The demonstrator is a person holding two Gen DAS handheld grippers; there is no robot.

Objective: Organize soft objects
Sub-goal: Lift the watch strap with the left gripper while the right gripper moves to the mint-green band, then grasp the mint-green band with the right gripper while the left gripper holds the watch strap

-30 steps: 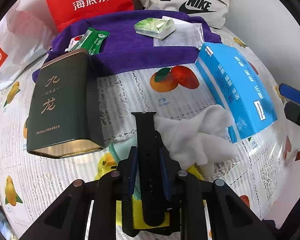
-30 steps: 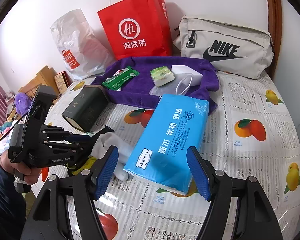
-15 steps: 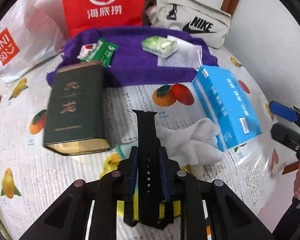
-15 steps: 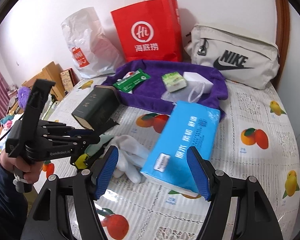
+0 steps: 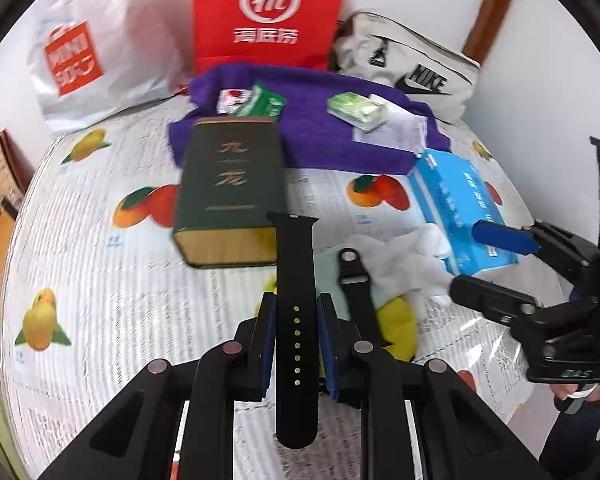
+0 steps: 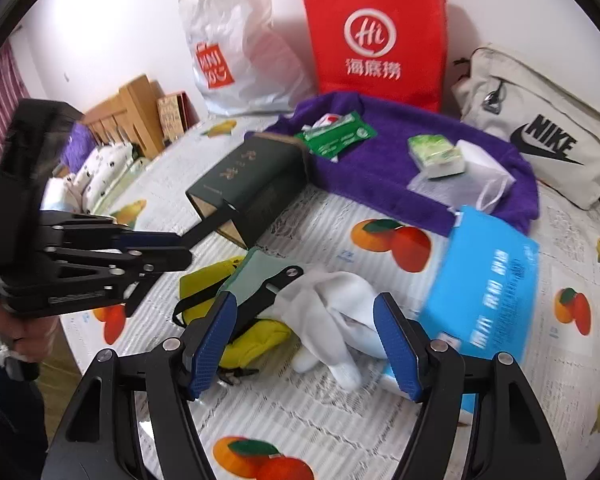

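Left tool [image 5: 296, 332] clamped narrow on the black watch strap [image 5: 296, 280]; we hold it lifted off the counter [image 5: 100, 300], strap running from 6 toward 12 in the left wrist view, holes facing camera.

Right tool [image 6: 306, 344] wide, nothing between the pads. In its own view it hangs over the white gloves [image 6: 332, 308], which lie crumpled on the counter at centre.

Second black strap piece [image 6: 276, 284] lies just at 10 o'clock of the gloves, across a pale green item [image 6: 248, 276] and a yellow pouch [image 6: 252, 340]. Whether the strap piece touches the gloves, we can't tell.

Blue tissue pack [image 6: 488, 292] sits at 3 o'clock of the gloves, its near edge touching them. Dark green tin [image 6: 248, 184] lies on its side at 11 o'clock, apart.

Purple towel [image 6: 380, 160] at 12, carrying a green wipes packet [image 6: 340, 136], a small tissue pack [image 6: 432, 152] and a white mesh bag [image 6: 472, 184]. Behind it: red paper bag [image 6: 376, 36], white plastic bag [image 6: 236, 40], grey Nike bag [image 6: 540, 128].

Frames blurred at the edges.
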